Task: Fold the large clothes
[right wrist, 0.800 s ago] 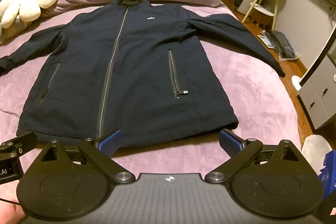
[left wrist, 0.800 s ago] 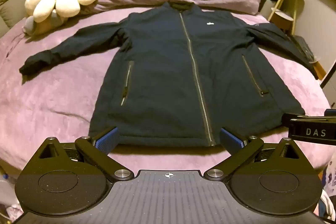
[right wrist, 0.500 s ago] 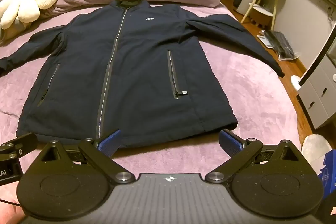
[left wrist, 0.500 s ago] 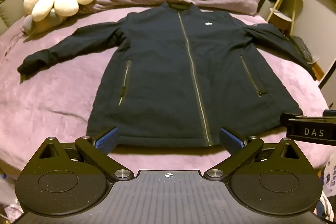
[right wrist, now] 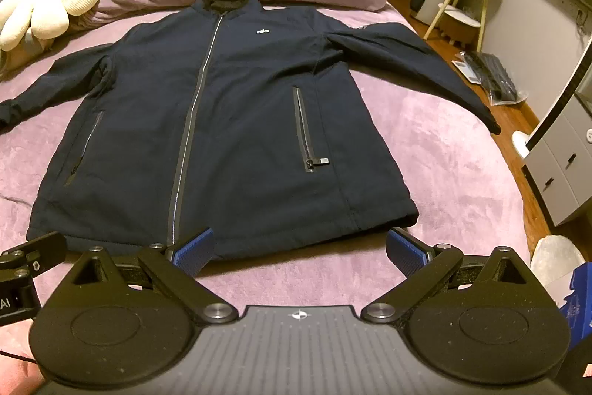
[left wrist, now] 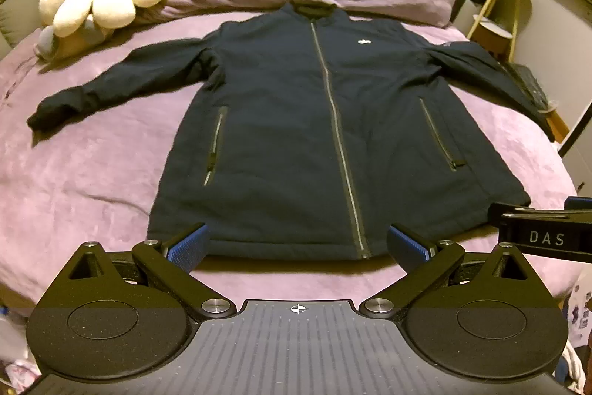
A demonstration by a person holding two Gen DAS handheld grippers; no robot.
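Left claw (left wrist: 296,245) and right claw (right wrist: 299,245): both spread wide, empty, poised near the hem. Navy zip jacket (left wrist: 325,121) lies flat, face up, on the purple bed (left wrist: 85,173), sleeves out. Padded, soft, probably bulky; likely best pinched at hem corners or cuffs.

Matt cloth jacket (left wrist: 296,136), plush bedspread (left wrist: 92,173)

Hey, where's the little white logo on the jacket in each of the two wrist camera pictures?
Left wrist view: the white logo sits upper centre, just right of the jacket's zip.
Right wrist view: the logo sits upper left of centre, again right of the zip.
Shared landmark: the flower-shaped cushion at upper left of both.
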